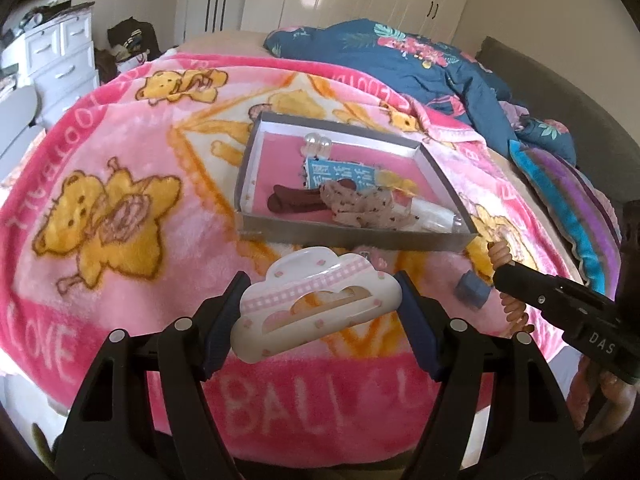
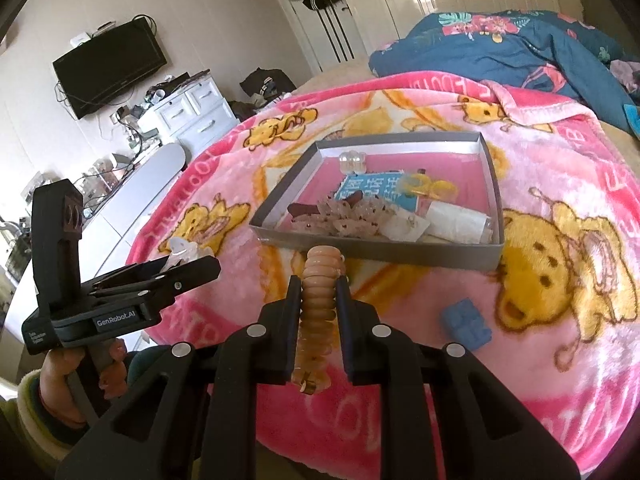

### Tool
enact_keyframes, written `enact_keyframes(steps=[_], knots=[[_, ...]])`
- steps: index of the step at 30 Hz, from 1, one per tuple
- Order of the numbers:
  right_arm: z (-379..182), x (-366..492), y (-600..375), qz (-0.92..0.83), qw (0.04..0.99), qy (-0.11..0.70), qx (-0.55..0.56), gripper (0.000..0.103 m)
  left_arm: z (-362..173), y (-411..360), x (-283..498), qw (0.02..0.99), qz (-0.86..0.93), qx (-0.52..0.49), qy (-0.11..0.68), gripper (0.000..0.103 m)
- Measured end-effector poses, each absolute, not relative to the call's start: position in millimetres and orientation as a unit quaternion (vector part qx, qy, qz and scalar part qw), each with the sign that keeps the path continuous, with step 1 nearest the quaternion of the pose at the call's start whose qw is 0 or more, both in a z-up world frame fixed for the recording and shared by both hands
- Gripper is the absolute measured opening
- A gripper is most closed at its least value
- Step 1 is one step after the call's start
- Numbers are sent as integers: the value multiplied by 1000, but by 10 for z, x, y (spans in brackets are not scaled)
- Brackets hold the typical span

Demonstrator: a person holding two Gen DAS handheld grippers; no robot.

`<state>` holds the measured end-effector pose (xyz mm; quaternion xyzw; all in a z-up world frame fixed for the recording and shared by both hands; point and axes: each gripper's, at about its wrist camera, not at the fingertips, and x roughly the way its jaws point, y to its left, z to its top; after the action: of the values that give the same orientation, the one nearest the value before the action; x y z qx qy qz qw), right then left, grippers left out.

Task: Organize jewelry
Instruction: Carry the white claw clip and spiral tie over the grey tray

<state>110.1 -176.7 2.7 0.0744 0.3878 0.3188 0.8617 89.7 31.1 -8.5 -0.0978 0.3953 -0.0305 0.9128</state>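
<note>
Our left gripper (image 1: 320, 300) is clamping the cloud-shaped hair clip (image 1: 316, 300) across its width and our right gripper (image 2: 318, 300) is pinching the slimmer ribbed hair clip (image 2: 318, 304), both above the blanket (image 1: 120, 140), facing the tray (image 1: 360, 236) presumably to collect them.

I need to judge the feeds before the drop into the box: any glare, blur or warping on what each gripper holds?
Left wrist view: the cloud-shaped hair clip in the left gripper is sharp, evenly daylit, its glossy edge a little washed out; fisheye bows the blanket. Right wrist view: the spiral hair tie in the right gripper is crisp; the grey box walls curve, corners vignette dark.
</note>
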Motion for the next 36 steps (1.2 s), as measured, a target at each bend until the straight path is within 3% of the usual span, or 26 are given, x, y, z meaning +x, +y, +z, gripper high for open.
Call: enact_keyframes(steps=[36], knots=[[661,1498,-1910,330,886,309,100,17,607,320,1289,935,-17,-72,347,64]])
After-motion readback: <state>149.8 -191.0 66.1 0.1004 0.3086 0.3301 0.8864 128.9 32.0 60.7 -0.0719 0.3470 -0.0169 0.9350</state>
